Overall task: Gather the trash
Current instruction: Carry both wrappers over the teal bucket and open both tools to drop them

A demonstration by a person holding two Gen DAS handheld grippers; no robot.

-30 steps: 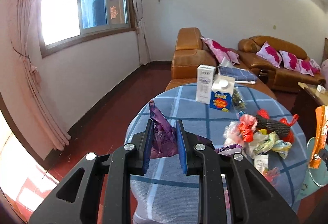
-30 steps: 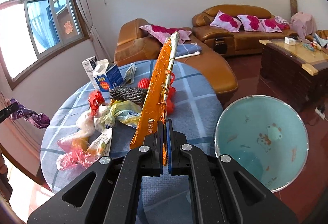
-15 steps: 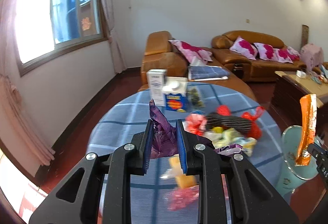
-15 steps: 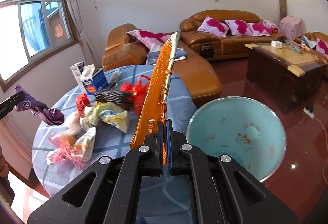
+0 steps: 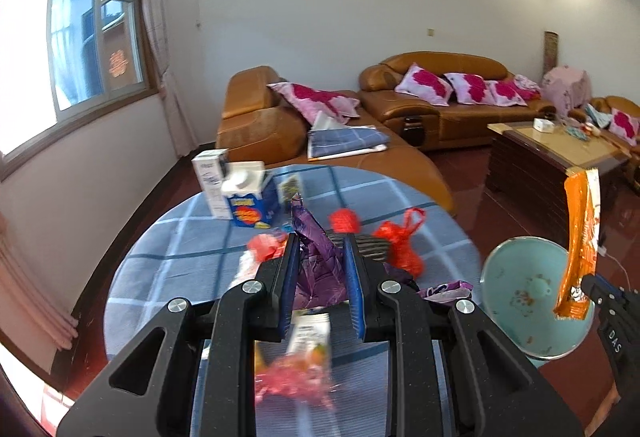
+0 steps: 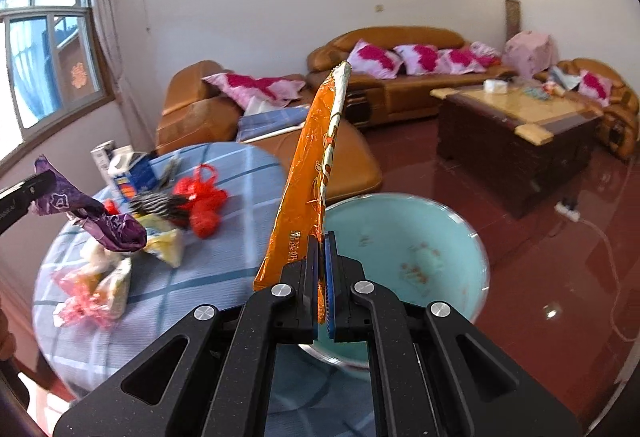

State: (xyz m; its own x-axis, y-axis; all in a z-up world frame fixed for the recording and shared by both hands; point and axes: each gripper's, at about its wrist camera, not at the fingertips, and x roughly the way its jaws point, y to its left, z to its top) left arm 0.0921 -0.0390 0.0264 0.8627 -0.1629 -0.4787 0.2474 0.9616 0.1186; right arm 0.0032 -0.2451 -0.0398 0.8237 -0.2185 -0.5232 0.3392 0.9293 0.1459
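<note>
Right gripper (image 6: 323,277): clamped on long orange foil wrapper (image 6: 316,177), upright; round pale-blue plastic bin (image 6: 472,249) just beyond, likely nearer this hand
Left gripper (image 5: 320,277): pinching crumpled purple wrapper (image 5: 316,249) above round table's (image 5: 168,261) near edge

1. The purple wrapper (image 5: 316,257) is pinched between the left fingers (image 5: 289,277); its lower part is hidden behind them.
2. Just below those fingers, a pink crinkled wrapper (image 5: 296,377) is smeared by blur (its print cannot be read).
3. The orange wrapper (image 6: 316,173) disappears between the right fingers (image 6: 310,277), so its bottom edge is unseen.
4. The teal bin (image 6: 420,237) beyond the right fingers is partly covered by them.
5. The milk carton (image 5: 250,201) beyond the left fingertips is blurred.
</note>
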